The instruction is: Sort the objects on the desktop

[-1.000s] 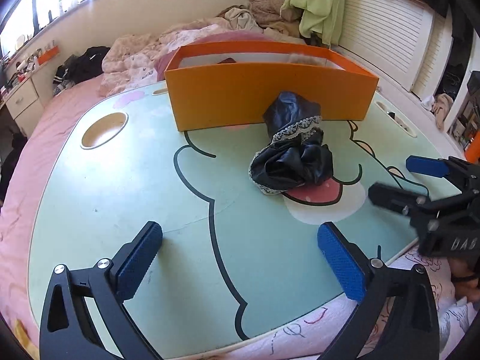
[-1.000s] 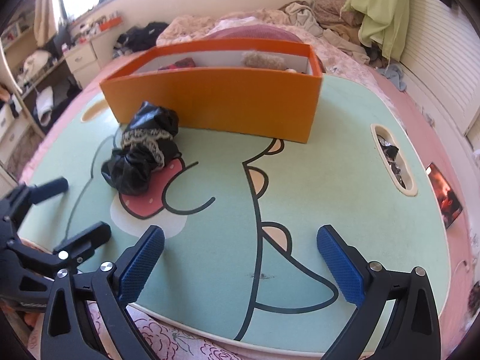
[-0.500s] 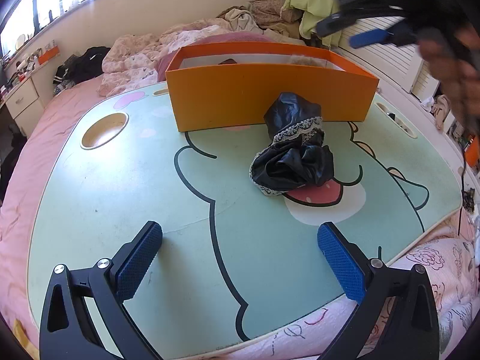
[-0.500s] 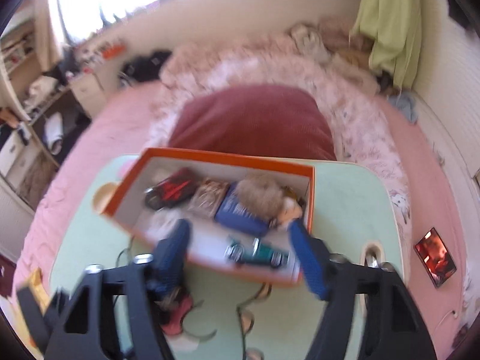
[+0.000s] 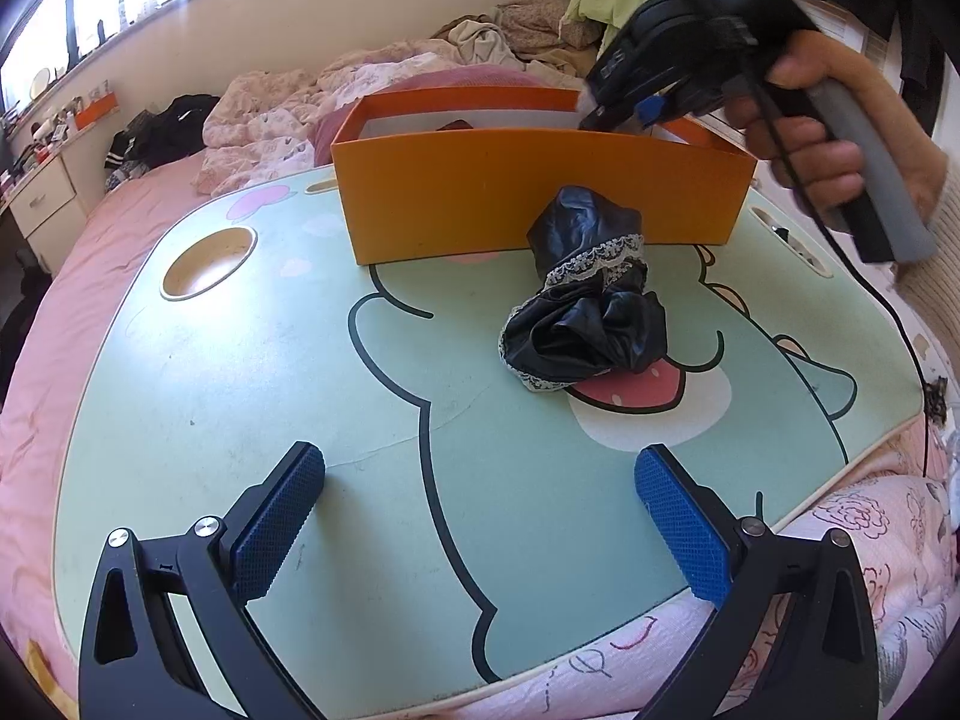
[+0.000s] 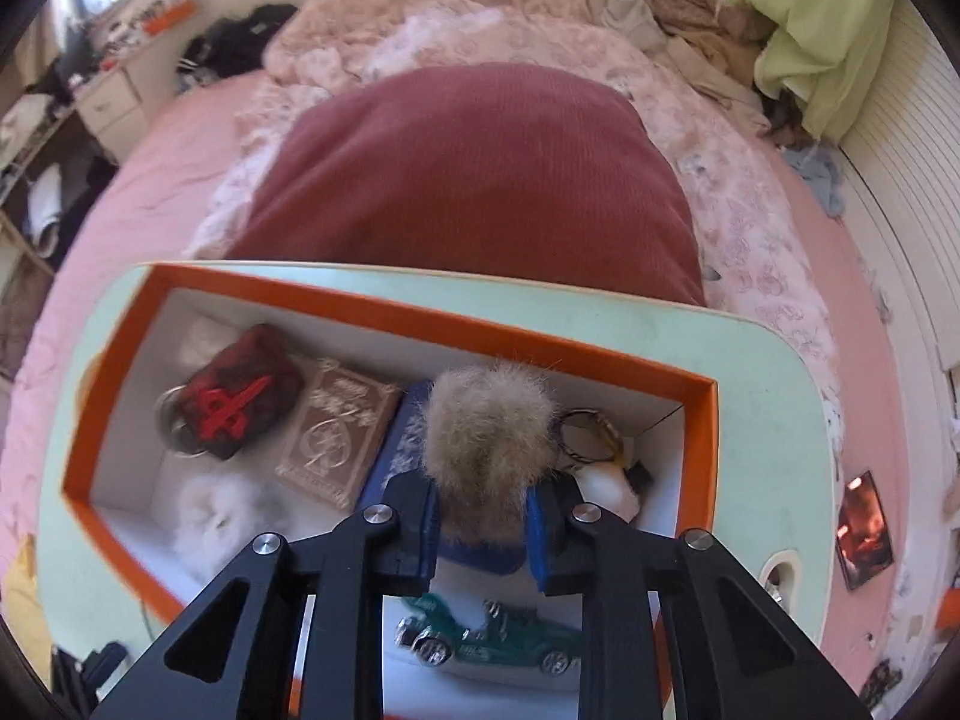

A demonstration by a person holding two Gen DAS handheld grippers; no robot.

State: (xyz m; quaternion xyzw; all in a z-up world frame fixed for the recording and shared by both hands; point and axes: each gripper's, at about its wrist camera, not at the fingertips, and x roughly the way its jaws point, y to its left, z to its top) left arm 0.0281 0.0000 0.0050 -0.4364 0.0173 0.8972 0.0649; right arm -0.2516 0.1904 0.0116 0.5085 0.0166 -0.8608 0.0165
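Tongs over the orange box, closed on the fur pompom

Our right tongs (image 6: 480, 531) pinch the fur pompom (image 6: 487, 450), which stands up toward 12 o'clock inside the orange box (image 5: 540, 198), above a blue card box (image 6: 396, 450) and a green toy car (image 6: 492, 642). Our left tongs (image 5: 480, 522) hang wide open and empty over the green cartoon table (image 5: 270, 372); the black lace-trimmed cloth (image 5: 588, 300) lies at their 1 o'clock, with its long axis toward the box. We judge the left the nearer. A cluttered bedroom surrounds us.
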